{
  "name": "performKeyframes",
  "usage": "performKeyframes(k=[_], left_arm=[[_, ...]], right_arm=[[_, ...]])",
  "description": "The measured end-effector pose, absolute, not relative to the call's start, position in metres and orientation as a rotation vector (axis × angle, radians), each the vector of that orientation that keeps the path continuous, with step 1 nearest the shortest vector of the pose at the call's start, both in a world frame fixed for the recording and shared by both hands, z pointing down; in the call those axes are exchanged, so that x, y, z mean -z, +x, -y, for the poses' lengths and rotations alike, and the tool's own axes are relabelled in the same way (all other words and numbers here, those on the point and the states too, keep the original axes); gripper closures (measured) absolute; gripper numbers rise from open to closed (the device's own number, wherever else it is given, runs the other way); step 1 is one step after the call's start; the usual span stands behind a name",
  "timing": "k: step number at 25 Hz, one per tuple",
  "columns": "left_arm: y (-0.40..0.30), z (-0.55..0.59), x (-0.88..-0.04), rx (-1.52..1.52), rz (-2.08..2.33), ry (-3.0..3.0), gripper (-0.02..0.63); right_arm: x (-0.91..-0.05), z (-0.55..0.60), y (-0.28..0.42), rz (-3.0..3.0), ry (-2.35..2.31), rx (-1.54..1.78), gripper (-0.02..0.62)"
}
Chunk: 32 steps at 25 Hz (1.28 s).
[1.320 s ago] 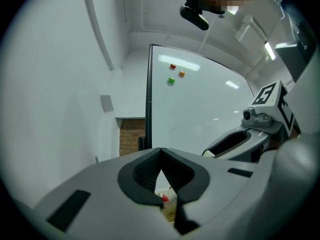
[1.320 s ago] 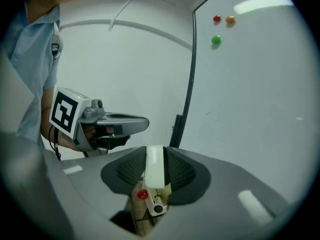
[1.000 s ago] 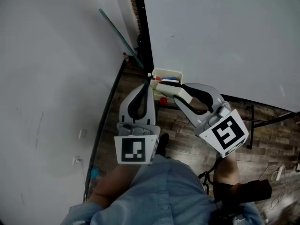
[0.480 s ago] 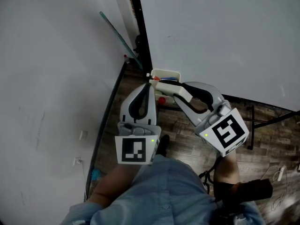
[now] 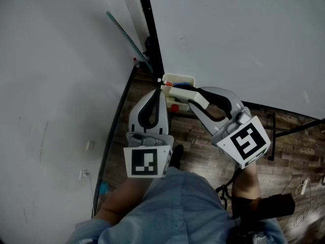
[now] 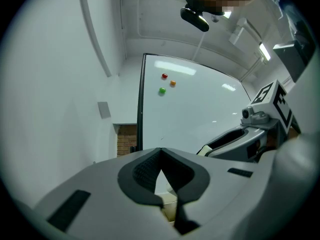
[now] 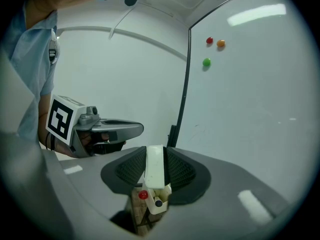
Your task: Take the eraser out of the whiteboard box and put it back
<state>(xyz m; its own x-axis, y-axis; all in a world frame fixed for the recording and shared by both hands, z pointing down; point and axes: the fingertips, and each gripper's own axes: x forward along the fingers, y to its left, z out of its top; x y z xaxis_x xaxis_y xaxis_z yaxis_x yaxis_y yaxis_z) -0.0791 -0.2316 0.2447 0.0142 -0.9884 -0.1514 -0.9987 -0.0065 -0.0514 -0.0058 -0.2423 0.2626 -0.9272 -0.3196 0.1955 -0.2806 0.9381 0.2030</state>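
Note:
My right gripper [image 5: 179,92] is shut on a cream eraser [image 7: 154,170], which stands edge-up between its black pads. It hovers just above the cream whiteboard box [image 5: 179,79] fixed at the whiteboard's lower left corner. In the right gripper view the box [image 7: 159,204] lies right below the eraser, with a red cap and a black marker end in it. The left gripper [image 5: 161,88] is beside the box on its left, jaws shut with nothing between them [image 6: 160,150]. From the left gripper view the right gripper's cream-tipped end [image 6: 206,149] shows at the right.
The whiteboard [image 5: 238,39] fills the upper right, with red, orange and green magnets [image 7: 206,62] high on it. Its black frame edge [image 5: 152,39] runs beside a white wall [image 5: 56,85]. Wooden floor [image 5: 198,141] and a black stand foot [image 5: 271,131] lie below.

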Motion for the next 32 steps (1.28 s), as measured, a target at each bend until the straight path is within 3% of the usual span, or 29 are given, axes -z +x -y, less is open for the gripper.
performKeyframes(k=[32], left_arm=[[-0.132,0.276,-0.281,-0.091,-2.226,-2.157,0.603]], right_arm=[[-0.345,0.284,-0.057,2.693,0.259,0.147,0.469]])
